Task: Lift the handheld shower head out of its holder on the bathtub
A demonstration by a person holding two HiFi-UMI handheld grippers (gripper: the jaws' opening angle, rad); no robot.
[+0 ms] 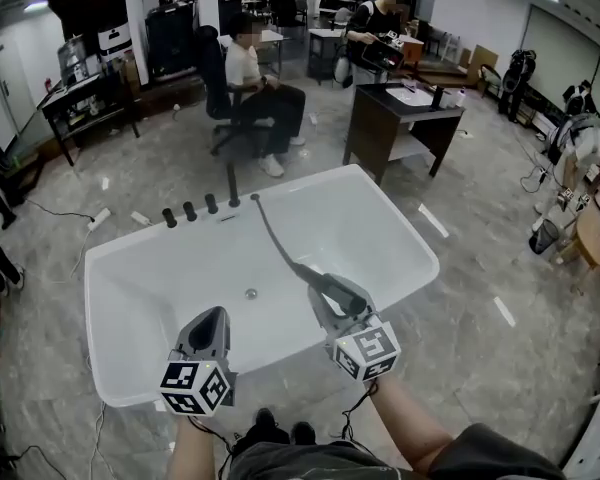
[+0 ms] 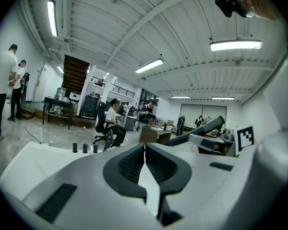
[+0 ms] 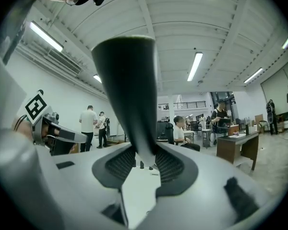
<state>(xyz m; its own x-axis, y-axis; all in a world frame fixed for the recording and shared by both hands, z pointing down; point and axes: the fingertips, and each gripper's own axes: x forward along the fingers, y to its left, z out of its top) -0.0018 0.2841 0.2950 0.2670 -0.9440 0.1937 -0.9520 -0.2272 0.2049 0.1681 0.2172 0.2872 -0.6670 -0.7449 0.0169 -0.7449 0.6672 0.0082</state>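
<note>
Head view: white tub [image 1: 120, 268], black knobs [image 1: 190, 211] on its far rim. Right gripper [image 1: 338, 306] clamps the dark shower head [image 1: 320, 278] over the basin, away from the rim. Hose [image 1: 272, 233] runs from it back to the rim beside the knobs. Left gripper [image 1: 212, 315] hangs over the near side, apart from the head.

Left gripper view: left gripper [image 2: 144, 150] jaws pressed together, nothing between. Shower head [image 2: 207, 127] off right.

Right gripper view: right gripper [image 3: 145, 159] jaws grasp the shower head [image 3: 127, 80], which rises upright.
</note>
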